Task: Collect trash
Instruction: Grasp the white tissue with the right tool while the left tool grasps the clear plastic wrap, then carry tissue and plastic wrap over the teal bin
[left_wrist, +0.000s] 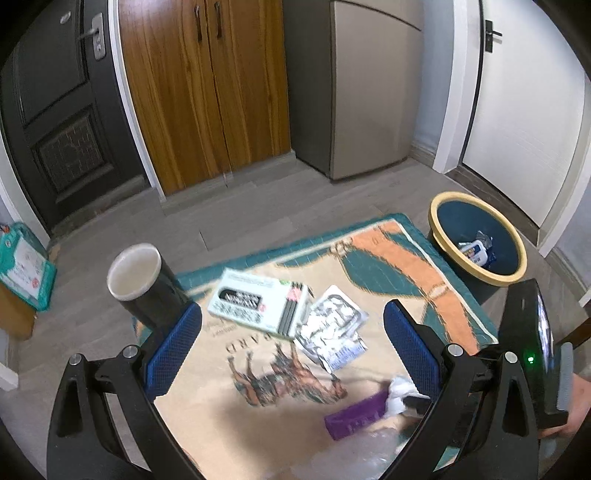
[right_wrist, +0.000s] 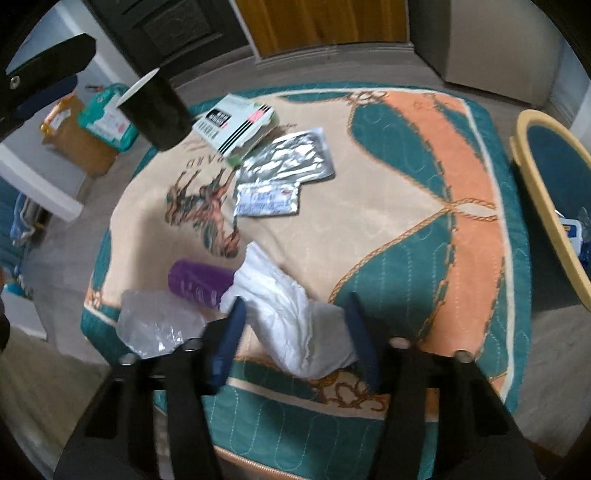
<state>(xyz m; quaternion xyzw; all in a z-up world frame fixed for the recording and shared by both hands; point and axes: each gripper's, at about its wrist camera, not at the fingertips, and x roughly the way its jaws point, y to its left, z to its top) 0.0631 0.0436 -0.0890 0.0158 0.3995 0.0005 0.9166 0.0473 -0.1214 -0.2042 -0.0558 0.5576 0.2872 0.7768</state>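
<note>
Blue-padded jaws of the left gripper (left_wrist: 291, 343) stand wide apart and empty above a beige, teal and orange patterned cloth (left_wrist: 388, 258) that carries a black paper cup (left_wrist: 142, 282), a white carton (left_wrist: 258, 301), crumpled silver foil packets (left_wrist: 332, 328) and a purple tube (left_wrist: 356, 415), with a yellow-rimmed blue bin (left_wrist: 478, 240) just beside the cloth's far corner. From the right wrist, the right gripper (right_wrist: 295, 325) straddles a crumpled white tissue (right_wrist: 291, 314) beside the purple tube and a clear plastic wrapper (right_wrist: 155, 325). Its jaws are partly closed around the tissue; pad contact cannot be confirmed.
</note>
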